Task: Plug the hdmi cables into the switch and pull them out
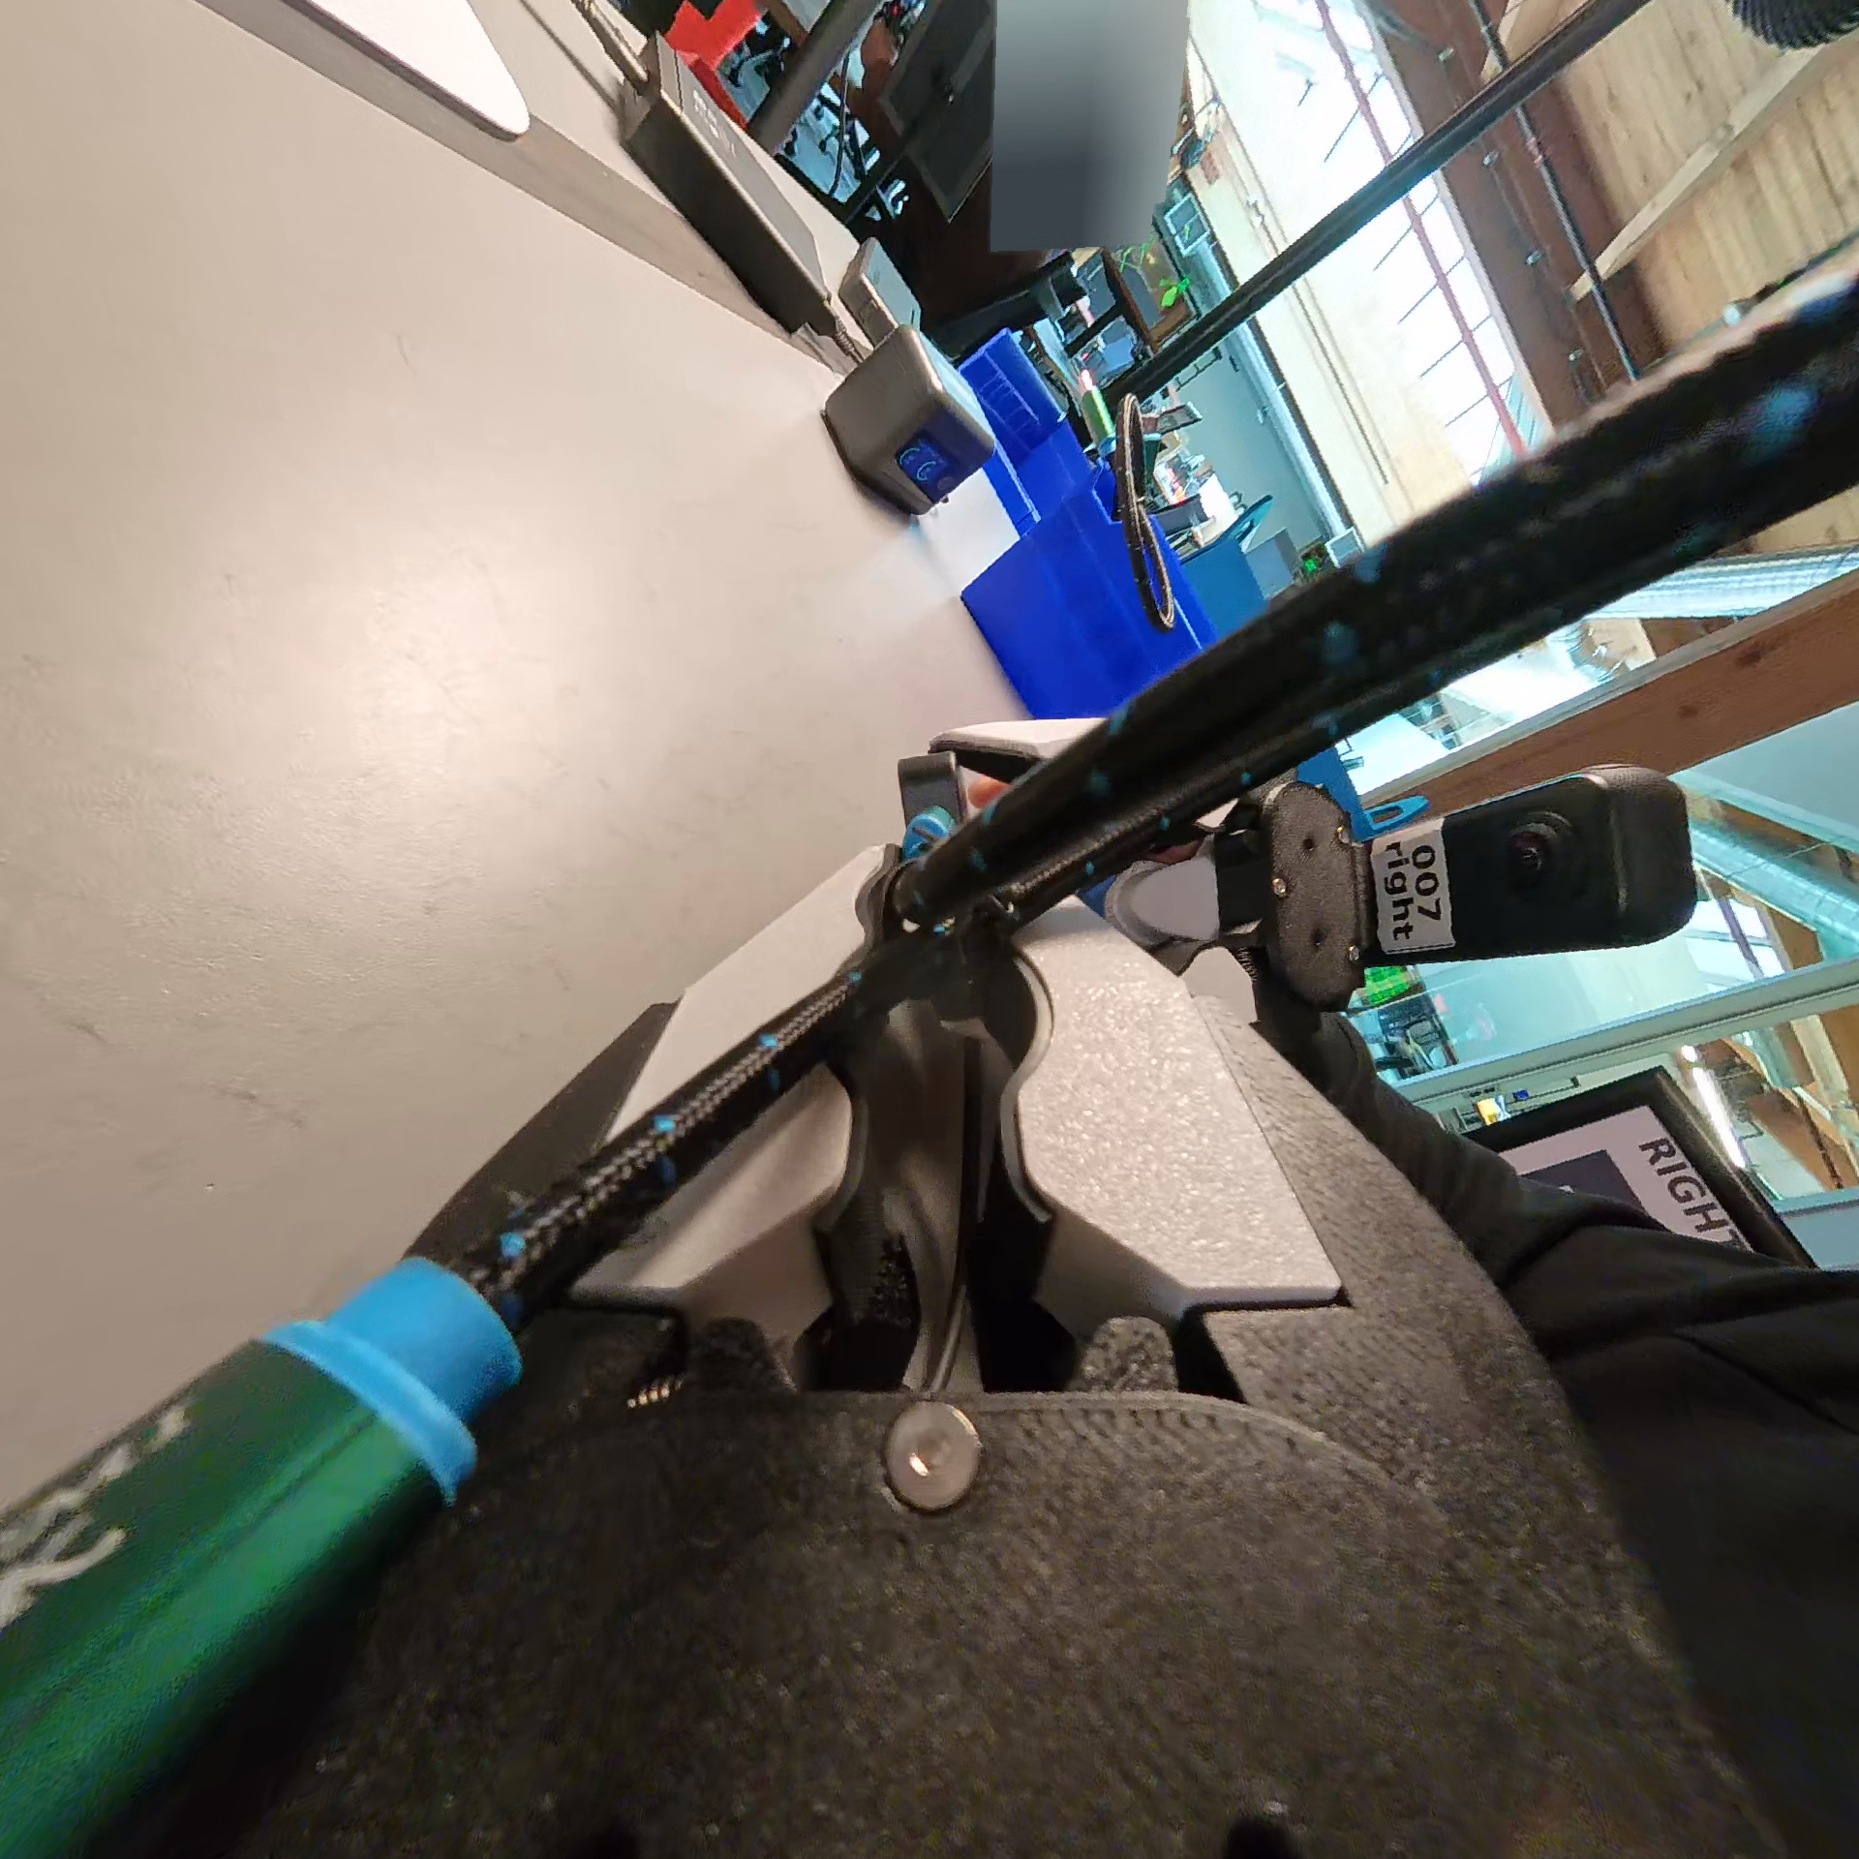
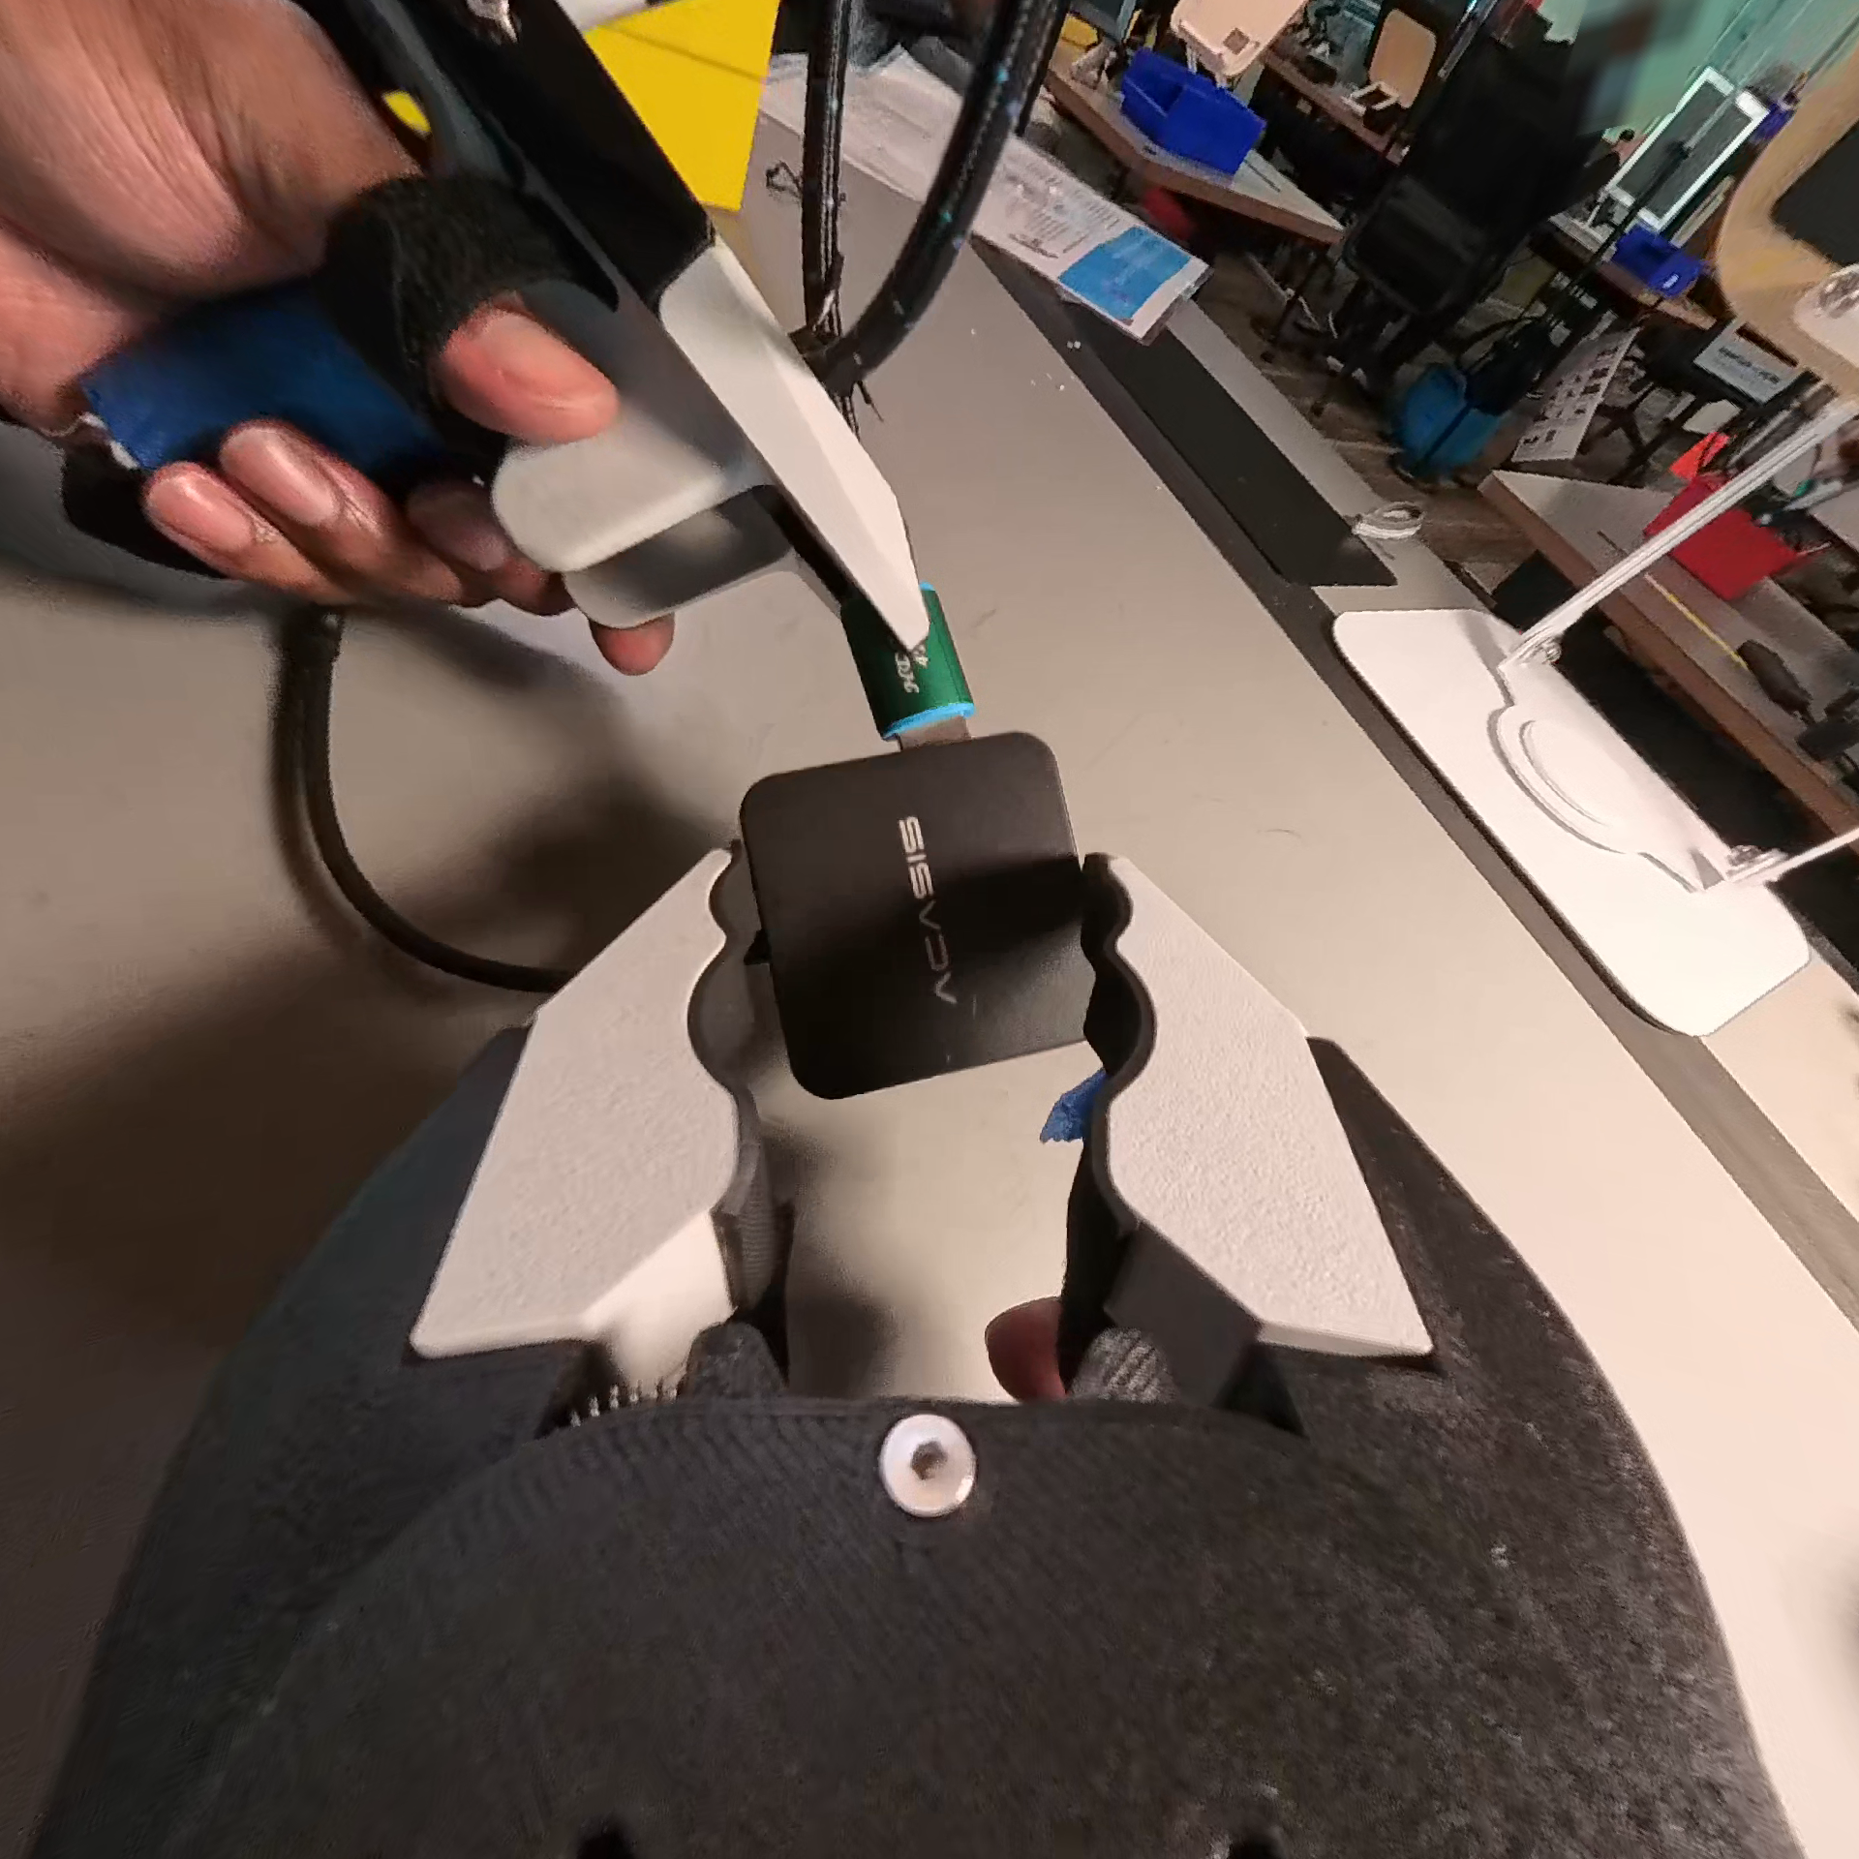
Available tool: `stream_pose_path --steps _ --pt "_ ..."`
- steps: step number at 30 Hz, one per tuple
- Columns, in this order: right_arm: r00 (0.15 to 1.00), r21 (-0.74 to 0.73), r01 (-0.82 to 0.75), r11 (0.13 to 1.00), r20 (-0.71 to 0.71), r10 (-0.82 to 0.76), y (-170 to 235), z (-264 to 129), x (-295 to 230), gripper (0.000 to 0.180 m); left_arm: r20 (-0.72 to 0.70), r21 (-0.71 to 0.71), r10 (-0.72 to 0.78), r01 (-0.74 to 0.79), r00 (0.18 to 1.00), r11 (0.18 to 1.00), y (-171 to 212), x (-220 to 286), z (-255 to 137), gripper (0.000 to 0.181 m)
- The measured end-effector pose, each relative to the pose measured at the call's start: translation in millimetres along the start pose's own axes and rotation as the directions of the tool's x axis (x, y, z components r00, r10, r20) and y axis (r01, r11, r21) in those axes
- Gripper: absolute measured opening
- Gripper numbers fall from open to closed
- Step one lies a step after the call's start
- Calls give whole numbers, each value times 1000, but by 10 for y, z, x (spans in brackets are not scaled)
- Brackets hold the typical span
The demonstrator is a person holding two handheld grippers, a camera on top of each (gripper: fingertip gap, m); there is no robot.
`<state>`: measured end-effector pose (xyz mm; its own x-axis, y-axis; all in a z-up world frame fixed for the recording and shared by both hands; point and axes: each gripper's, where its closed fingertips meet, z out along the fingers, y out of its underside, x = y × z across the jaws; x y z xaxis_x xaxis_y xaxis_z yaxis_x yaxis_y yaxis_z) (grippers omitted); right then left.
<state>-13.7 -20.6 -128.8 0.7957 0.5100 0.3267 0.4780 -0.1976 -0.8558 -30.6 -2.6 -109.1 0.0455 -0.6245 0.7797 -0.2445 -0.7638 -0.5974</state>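
Observation:
In the right wrist view my right gripper (image 2: 915, 895) is shut on the black switch (image 2: 905, 966), one finger on each side, holding it on the grey table (image 2: 1157, 704). My left gripper (image 2: 900, 629), held by a hand (image 2: 302, 433), comes in from the upper left and is shut on a green HDMI plug (image 2: 920, 674). The plug's metal tip touches the switch's far edge. In the left wrist view my left gripper (image 1: 951, 936) has its fingers together, with a braided cable (image 1: 704, 1086) running over them. A second green plug (image 1: 231, 1509) lies near the lens. The switch is hidden there.
A black cable (image 2: 332, 835) curves off the switch to the left. A white stand base (image 2: 1569, 805), a black mat (image 2: 1257, 483) and papers (image 2: 1127, 262) lie to the right and beyond. A small grey device (image 1: 910, 423) and a blue bin (image 1: 1076, 594) stand at the table's far edge. Less than 4 cm separates the two grippers' tips. The small grey device (image 1: 910, 423) lies some 30 cm from my right tips, 35 cm from my left tips.

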Motion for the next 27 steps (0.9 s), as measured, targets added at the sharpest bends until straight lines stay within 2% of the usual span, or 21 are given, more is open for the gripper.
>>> stream_pose_path --steps 4,7,15,17,22,27 --pt "999 -76 28 997 -28 -30 75 13 8 70 1 -15 1 -1 1000 1000 25 -12 11 12" --pt "998 -143 20 990 -57 -28 137 17 40 79 17 -30 14 -14 1000 999 49 -40 21 12" --pt "971 -301 -229 926 -8 238 426 42 -53 82 34 -61 58 -56 998 997 108 -39 52 12" --pt "961 -301 -263 917 4 277 421 38 -72 81 41 -65 70 -67 997 996 114 -41 54 13" --pt "973 -252 -226 941 -19 228 347 25 -26 80 29 -55 86 -84 996 995 94 -13 44 13" --pt "976 -204 -216 955 -62 208 219 -20 40 80 45 -30 181 -180 982 983 30 59 22 15"
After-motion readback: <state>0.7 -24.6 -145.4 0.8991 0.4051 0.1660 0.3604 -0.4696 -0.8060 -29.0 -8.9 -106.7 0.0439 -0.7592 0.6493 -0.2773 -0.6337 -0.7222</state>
